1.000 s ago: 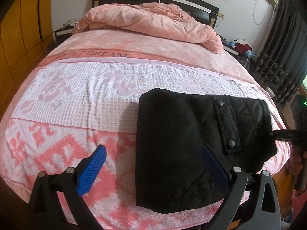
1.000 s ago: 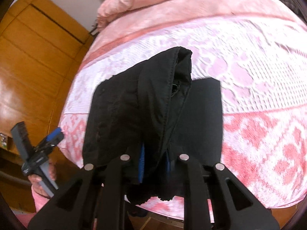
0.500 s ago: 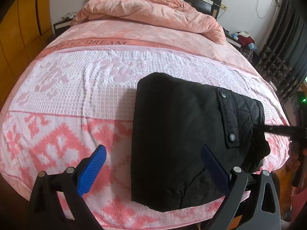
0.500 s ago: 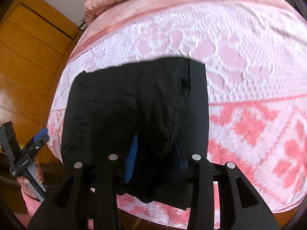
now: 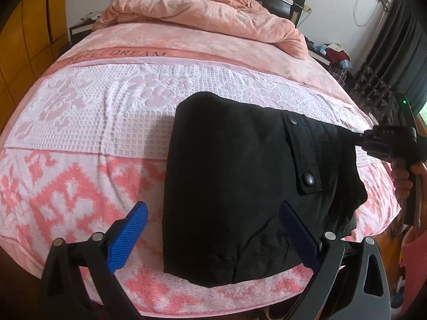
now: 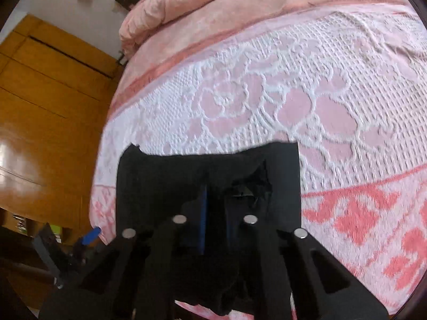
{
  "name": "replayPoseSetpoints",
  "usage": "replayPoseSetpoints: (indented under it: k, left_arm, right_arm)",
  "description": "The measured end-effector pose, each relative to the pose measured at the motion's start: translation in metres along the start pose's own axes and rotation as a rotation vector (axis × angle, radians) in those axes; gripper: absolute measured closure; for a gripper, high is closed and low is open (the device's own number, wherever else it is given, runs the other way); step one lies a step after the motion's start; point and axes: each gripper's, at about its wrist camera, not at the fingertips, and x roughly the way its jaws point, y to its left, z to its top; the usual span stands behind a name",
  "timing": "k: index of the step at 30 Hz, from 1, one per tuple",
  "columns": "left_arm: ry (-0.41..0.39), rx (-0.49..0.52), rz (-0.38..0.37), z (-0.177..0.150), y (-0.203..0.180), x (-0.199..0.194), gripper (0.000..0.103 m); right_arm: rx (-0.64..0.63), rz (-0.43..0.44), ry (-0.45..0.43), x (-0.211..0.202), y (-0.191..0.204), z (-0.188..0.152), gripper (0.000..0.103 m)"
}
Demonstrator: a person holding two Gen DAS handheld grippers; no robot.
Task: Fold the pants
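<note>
The black pants [image 5: 240,176] lie folded in a thick rectangle near the front edge of the bed, with a snap-button flap on top. My left gripper [image 5: 213,237] is open and empty, its blue pads hovering over the near edge of the fold. My right gripper [image 6: 213,218] is shut on the pants' right edge [image 6: 208,176]; it shows in the left wrist view [image 5: 384,144] at the bundle's right side, held by a hand.
The bed carries a pink and white patterned towel blanket [image 5: 93,122]. A rumpled pink duvet [image 5: 202,13] lies at the headboard. Orange wooden wardrobes [image 6: 48,122] stand to the left, dark curtains [image 5: 400,53] to the right.
The right gripper has lowered the lifted pants edge flat onto the fold and come down close to the bed. The left gripper stayed open and shifted slightly.
</note>
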Motion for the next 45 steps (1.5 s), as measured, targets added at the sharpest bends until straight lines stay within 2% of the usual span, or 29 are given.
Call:
replayPoseSetpoints:
  k: [4,7,11,12,13,17,19,23,25,27,33,36,41,42,43,45]
  left_arm:
    - [-0.012,0.006,-0.008,0.003,-0.006,-0.002,0.004]
    - [-0.022,0.021,-0.012,0.005,-0.012,-0.004,0.004]
    - [-0.029,0.032,-0.013,0.007,-0.017,-0.006,0.004]
    - [-0.031,0.034,-0.014,0.007,-0.018,-0.007,0.004]
    - [-0.033,0.036,-0.014,0.007,-0.019,-0.007,0.004]
    - [-0.039,0.042,-0.011,0.009,-0.022,-0.007,0.004]
    - [-0.04,0.044,-0.011,0.009,-0.024,-0.007,0.004]
    - [-0.042,0.055,-0.013,0.008,-0.028,-0.007,0.004]
    - [-0.04,0.067,-0.006,0.007,-0.03,-0.007,0.004]
    - [-0.037,0.073,-0.003,0.005,-0.03,-0.006,0.004]
    - [-0.002,0.042,0.026,-0.007,-0.021,0.002,0.004]
    - [0.005,0.026,0.024,-0.012,-0.018,0.002,0.004]
    - [0.01,0.017,0.033,-0.019,-0.014,-0.001,0.004]
    - [0.011,0.016,0.035,-0.02,-0.014,-0.001,0.004]
    - [0.013,0.013,0.037,-0.02,-0.013,-0.001,0.004]
    - [0.014,0.01,0.039,-0.021,-0.012,-0.002,0.004]
  right_arm:
    - [0.021,-0.063,-0.023,0.002,-0.002,0.015,0.096]
    - [0.049,-0.106,0.019,0.018,-0.017,0.019,0.096]
    - [0.063,-0.119,0.051,0.034,-0.028,0.013,0.091]
    - [0.057,-0.124,0.045,0.033,-0.027,0.012,0.088]
    - [0.05,-0.126,0.031,0.03,-0.025,0.011,0.079]
    - [-0.013,-0.167,-0.023,0.005,-0.012,-0.002,0.064]
    - [-0.038,-0.159,-0.044,-0.011,-0.006,-0.014,0.054]
    - [-0.051,-0.15,-0.07,-0.034,-0.002,-0.042,0.053]
    - [-0.025,-0.131,-0.073,-0.04,-0.005,-0.06,0.045]
    - [-0.003,-0.115,-0.07,-0.045,-0.008,-0.074,0.042]
    - [0.064,-0.076,-0.037,-0.041,-0.019,-0.113,0.039]
    - [0.074,-0.077,0.001,-0.026,-0.02,-0.117,0.038]
    - [0.116,-0.027,0.011,-0.009,-0.024,-0.11,0.037]
    - [0.117,-0.017,0.01,-0.008,-0.024,-0.108,0.042]
    - [0.12,-0.019,0.009,-0.006,-0.023,-0.106,0.06]
    - [0.117,-0.016,0.017,-0.004,-0.021,-0.104,0.063]
